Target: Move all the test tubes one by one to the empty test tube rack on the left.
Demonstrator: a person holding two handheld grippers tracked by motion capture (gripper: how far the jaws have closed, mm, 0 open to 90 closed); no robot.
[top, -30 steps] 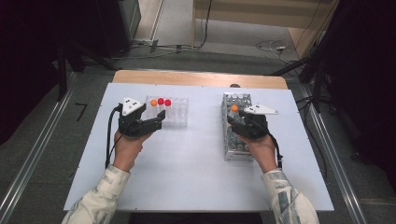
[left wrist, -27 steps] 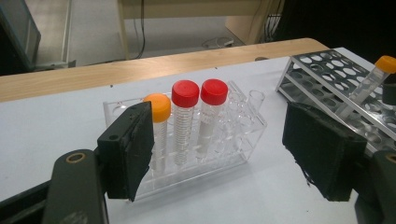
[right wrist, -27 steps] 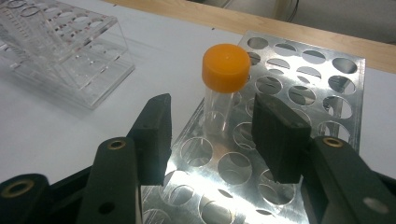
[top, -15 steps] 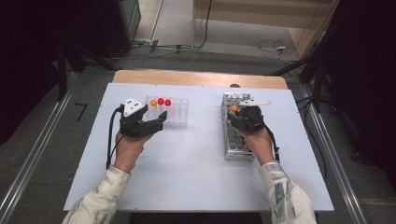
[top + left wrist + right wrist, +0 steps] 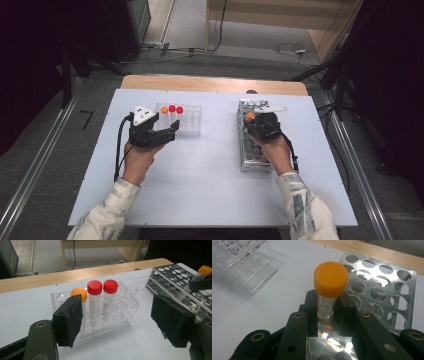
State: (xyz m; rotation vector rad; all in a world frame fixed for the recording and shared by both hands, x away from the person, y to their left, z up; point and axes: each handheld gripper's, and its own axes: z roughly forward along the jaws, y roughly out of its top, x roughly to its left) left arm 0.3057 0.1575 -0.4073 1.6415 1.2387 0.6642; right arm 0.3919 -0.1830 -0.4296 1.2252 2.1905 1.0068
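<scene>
Right tongs (image 5: 251,119), at the frame's right in the high view, have just closed on an orange-capped tube (image 5: 249,116) over the metal rack (image 5: 246,162). Left tongs (image 5: 120,320) stand open before the clear rack (image 5: 125,312). No writing is legible.

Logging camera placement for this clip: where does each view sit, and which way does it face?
High view: above the person's side, facing forward and down on the white table; forearms and hands enter from below.
Left gripper view: rides the left gripper, open jaws facing the clear rack.
Right gripper view: rides the right gripper, jaws clamping the orange-capped tube over the metal rack.
Shared: both gripper views show both racks.
</scene>
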